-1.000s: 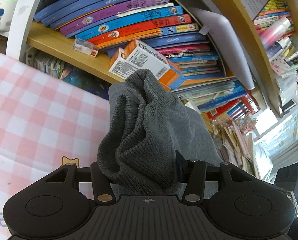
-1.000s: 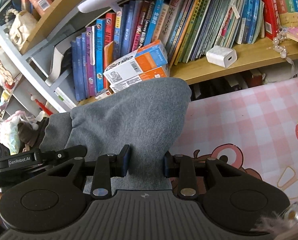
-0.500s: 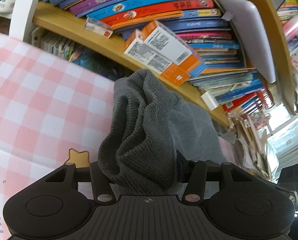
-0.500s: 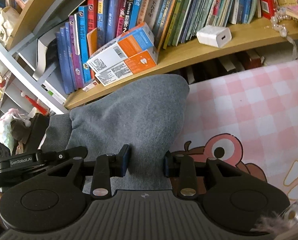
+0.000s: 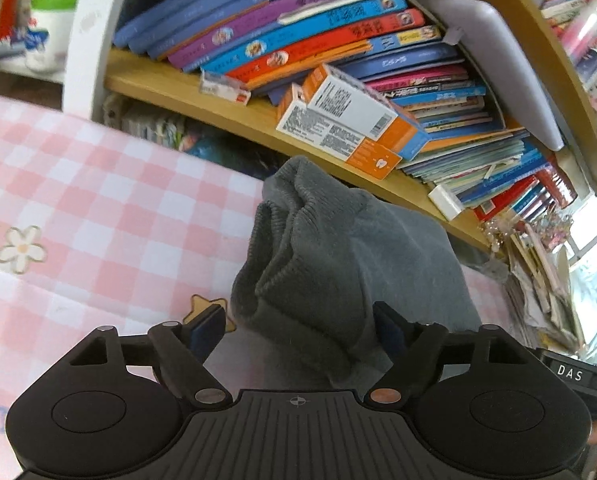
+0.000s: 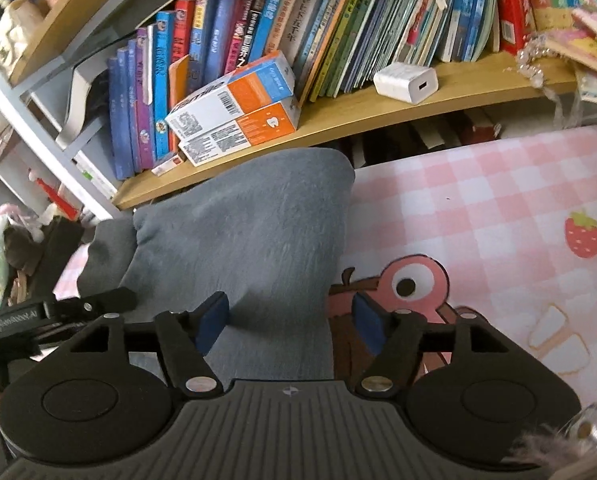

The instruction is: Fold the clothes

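Observation:
The grey garment (image 5: 338,256) lies bunched on the pink checked tablecloth (image 5: 98,208), its ribbed edge (image 5: 282,264) folded up in front of me. My left gripper (image 5: 298,328) is open, with the cloth lying loose between its blue pads (image 5: 206,326). In the right wrist view the same garment (image 6: 250,240) shows a smooth grey fold reaching toward the shelf. My right gripper (image 6: 290,318) is open too; its left pad (image 6: 214,316) is over the fabric and its right pad is over the tablecloth (image 6: 478,208).
A wooden bookshelf (image 6: 378,112) packed with books runs along the table's far edge. Two orange and white boxes (image 6: 234,112) and a white charger (image 6: 404,82) lie on it. Clutter and papers (image 5: 538,272) stand to the right in the left wrist view.
Both grippers have opened and let go of the garment, which now rests on the table. Both views also shifted slightly relative to the shelf.

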Demonstrator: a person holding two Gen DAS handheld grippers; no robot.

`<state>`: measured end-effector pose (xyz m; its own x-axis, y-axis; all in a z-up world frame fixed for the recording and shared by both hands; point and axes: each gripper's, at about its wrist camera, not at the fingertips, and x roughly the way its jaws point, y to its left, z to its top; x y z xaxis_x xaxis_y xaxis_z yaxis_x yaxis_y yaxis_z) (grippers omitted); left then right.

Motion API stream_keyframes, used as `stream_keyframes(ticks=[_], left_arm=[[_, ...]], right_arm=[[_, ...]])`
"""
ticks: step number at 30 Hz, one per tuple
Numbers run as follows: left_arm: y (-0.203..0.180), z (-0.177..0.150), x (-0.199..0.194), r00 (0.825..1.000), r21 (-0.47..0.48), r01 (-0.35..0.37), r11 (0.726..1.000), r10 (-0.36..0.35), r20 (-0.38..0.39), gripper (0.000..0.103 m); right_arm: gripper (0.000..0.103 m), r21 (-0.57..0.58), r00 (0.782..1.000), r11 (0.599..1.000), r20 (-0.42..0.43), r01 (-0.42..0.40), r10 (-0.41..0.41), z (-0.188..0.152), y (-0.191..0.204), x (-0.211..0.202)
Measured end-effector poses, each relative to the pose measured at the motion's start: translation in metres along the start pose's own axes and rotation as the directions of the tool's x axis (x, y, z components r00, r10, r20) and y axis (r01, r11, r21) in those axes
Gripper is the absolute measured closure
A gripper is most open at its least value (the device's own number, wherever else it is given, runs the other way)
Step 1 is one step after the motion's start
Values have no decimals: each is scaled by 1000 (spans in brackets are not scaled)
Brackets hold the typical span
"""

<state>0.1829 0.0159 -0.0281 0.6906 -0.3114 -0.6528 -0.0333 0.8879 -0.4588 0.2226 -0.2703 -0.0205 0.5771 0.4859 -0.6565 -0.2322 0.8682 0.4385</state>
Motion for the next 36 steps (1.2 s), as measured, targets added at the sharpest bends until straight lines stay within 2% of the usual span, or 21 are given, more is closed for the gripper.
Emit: stream_keyframes(ticks=[4, 10, 16, 22, 27, 30, 36], left_arm=[[-9, -14, -17, 999, 57, -32, 998, 31, 31, 21], [-20, -37, -32, 996, 111, -88, 990, 85, 35, 21], [-26, -60, -46, 992, 113, -126, 986, 124, 28, 21], [-33, -73, -62, 987, 132, -158, 979, 154, 40, 20], [-36, -82, -74, 984, 144, -171, 975, 163, 67, 11], [-39, -88, -80, 978, 180, -200, 963, 184, 102, 5], [-45, -94, -88, 962, 228, -259, 939, 228, 153, 0]], right_arm=[[35, -19, 999, 999, 27, 40, -40, -15, 10, -14], [34, -48, 991, 992, 74, 118, -114, -37, 27, -33], [32, -70, 976, 976, 83, 207, -201, -64, 41, -46], [28, -95, 961, 961, 117, 261, -250, -83, 55, -63], [22, -97, 947, 950, 154, 297, -280, -96, 65, -76], [16, -102, 938, 941, 166, 323, -304, -103, 70, -80], [11, -103, 930, 933, 176, 344, -324, -114, 76, -85]])
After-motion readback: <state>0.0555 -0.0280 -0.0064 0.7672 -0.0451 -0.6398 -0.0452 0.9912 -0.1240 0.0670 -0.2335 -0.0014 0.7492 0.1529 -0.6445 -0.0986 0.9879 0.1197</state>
